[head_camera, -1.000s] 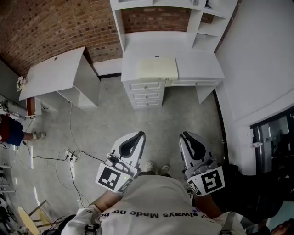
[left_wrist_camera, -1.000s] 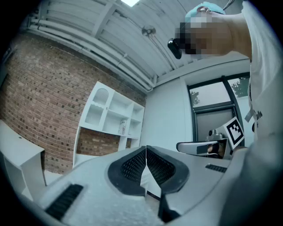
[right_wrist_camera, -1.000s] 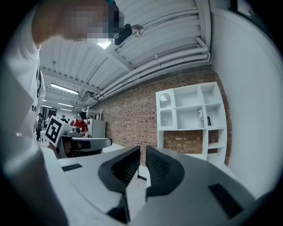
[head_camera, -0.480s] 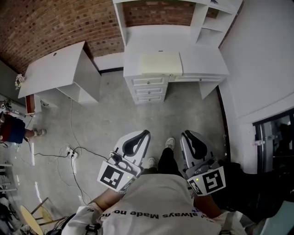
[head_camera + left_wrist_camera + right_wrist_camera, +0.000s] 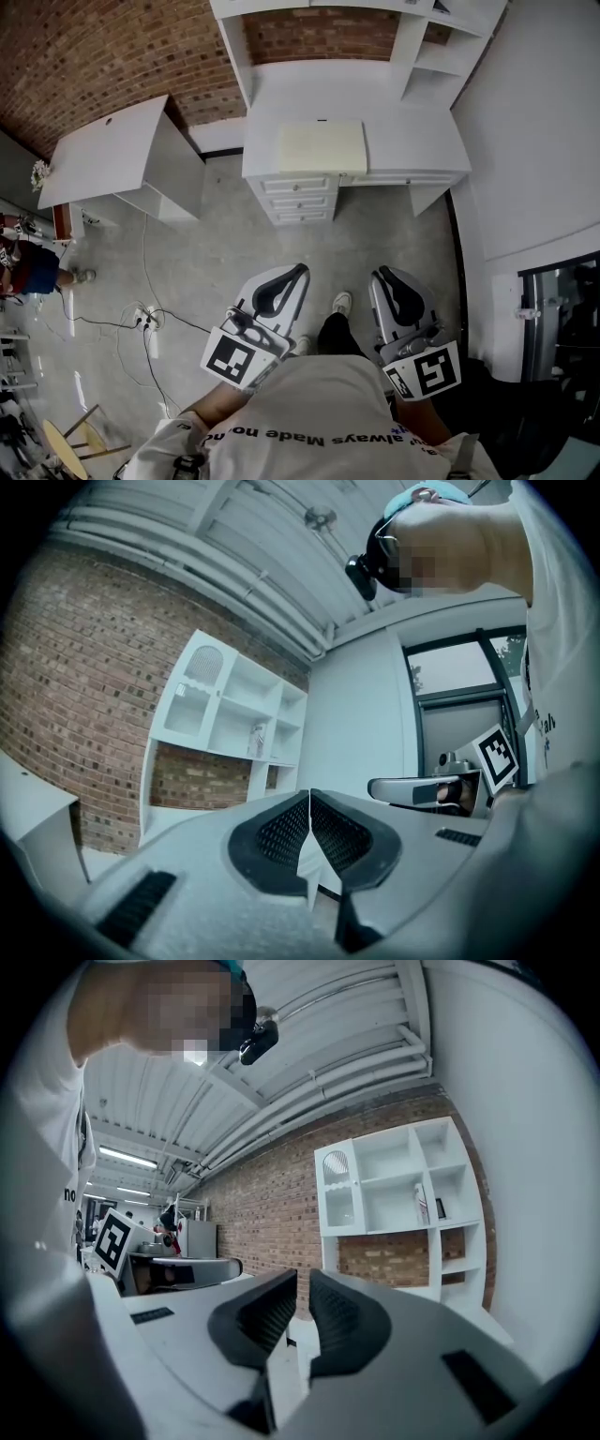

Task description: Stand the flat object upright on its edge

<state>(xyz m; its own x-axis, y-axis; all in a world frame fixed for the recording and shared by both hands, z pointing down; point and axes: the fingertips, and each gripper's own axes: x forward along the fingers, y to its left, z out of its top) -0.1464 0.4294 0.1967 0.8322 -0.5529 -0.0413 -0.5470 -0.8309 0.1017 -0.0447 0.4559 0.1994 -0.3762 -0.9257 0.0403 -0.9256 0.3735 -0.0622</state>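
Approach was all that had changed: across the last second the head view had drifted toward the white desk (image 5: pixel 412 141), which sat a little larger and nearer than before, and the person's shoe (image 5: pixel 342 302) had stepped out ahead on the concrete floor.

At the far left the slanted side table (image 5: pixel 103 155) kept its place against the brick wall, clear of the work.

The left gripper (image 5: pixel 292 276) was carried close to the body, as it had been a second before. Its own view showed the two pads of the left gripper (image 5: pixel 309 795) clenched together with nothing between them.

Further right and well ahead, the flat object (image 5: pixel 322 147), a pale cream panel, lay face down on the desk top above the drawers. It was well apart from both grippers and had not been touched.

The right gripper (image 5: pixel 382 277) rode level with the left one. Seen along its own jaws, the right gripper (image 5: pixel 303 1281) had its pads a narrow slit apart, with nothing between them.

Judged from this, the task proper had not begun; the walk-up was closing the distance. Both grippers would probably need to open wider before they could lift an edge of the panel and tip it upright.
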